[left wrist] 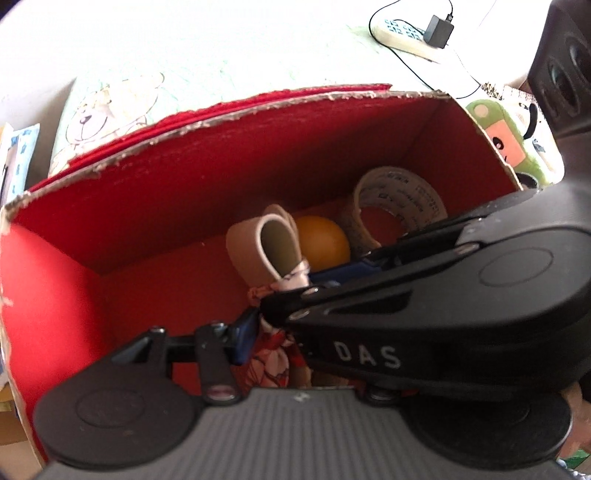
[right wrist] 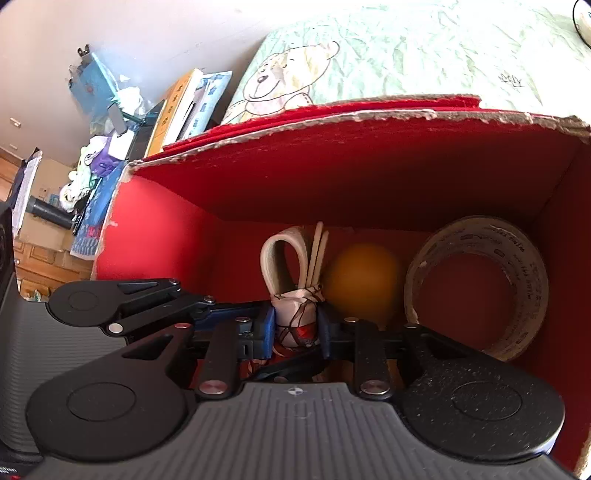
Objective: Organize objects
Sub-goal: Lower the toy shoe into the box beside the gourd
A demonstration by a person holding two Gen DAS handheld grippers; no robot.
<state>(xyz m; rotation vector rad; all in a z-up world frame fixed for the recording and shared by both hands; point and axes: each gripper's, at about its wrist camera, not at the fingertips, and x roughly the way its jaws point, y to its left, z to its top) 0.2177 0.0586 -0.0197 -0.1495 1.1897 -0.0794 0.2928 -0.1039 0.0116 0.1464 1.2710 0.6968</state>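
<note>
A red cardboard box (left wrist: pixel 221 177) stands open, also in the right wrist view (right wrist: pixel 369 166). Inside lie an orange ball (left wrist: pixel 323 240), a tape roll (left wrist: pixel 399 199) and a small cloth doll with long beige ears (left wrist: pixel 266 243). In the right wrist view the doll (right wrist: pixel 295 317) sits between the blue pads of my right gripper (right wrist: pixel 295 328), which is shut on it, next to the ball (right wrist: pixel 362 284) and the tape roll (right wrist: pixel 480 284). My left gripper (left wrist: pixel 269 332) reaches in beside it; its right finger is hidden behind the right gripper, its blue pad (left wrist: pixel 243 336) touching the doll's flowered body (left wrist: pixel 273 354).
The box rests on a bed sheet with a teddy bear print (right wrist: pixel 288 81). A white power strip with a black adapter (left wrist: pixel 417 33) lies behind it. A green plush toy (left wrist: pixel 506 140) sits right of the box. Books and clutter (right wrist: pixel 177 110) stand to the left.
</note>
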